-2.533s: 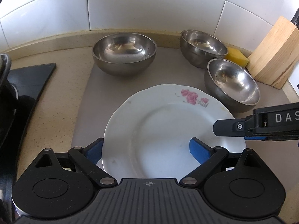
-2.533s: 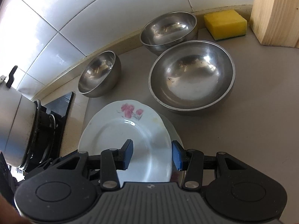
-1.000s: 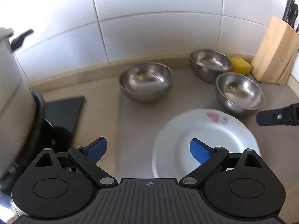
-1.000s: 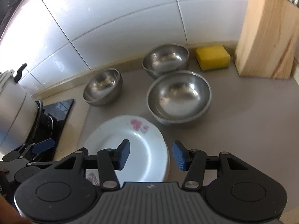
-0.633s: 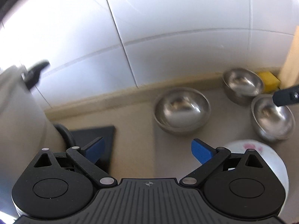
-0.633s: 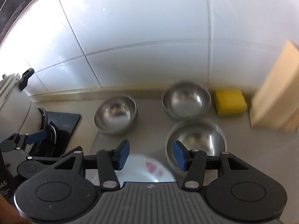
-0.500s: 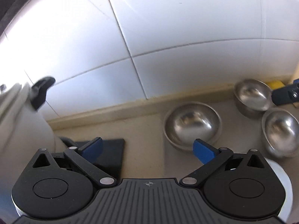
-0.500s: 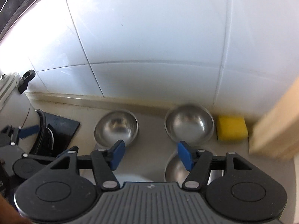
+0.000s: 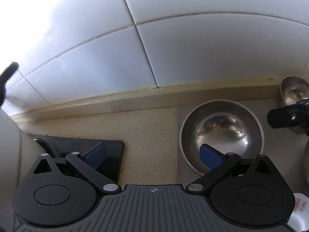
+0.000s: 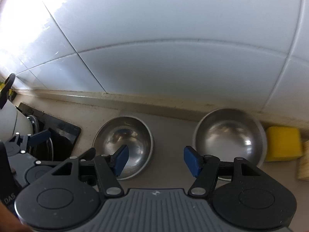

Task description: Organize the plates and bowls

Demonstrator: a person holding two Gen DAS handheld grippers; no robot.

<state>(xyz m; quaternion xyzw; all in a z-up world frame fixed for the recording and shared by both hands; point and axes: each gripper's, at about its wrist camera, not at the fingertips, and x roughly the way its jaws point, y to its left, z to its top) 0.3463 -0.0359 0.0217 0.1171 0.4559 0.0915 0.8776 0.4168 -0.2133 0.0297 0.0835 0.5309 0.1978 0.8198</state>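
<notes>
My left gripper is open wide and holds nothing; its right pad hangs over the near rim of a steel bowl. A second steel bowl stands by the wall at the right, partly behind a finger of my right gripper. A sliver of the white flowered plate shows at the bottom right. My right gripper is open and empty above the grey mat, between the left bowl and the right bowl. The left gripper shows at the far left.
A white pot stands on the black stove top at the left. A yellow sponge and a wooden knife block sit at the right. The tiled wall rises close behind the bowls.
Both grippers have pulled off the flowered plate and swung towards the wall and the bowls. The plate has slid almost out of view. The right jaws stand wider than before.
</notes>
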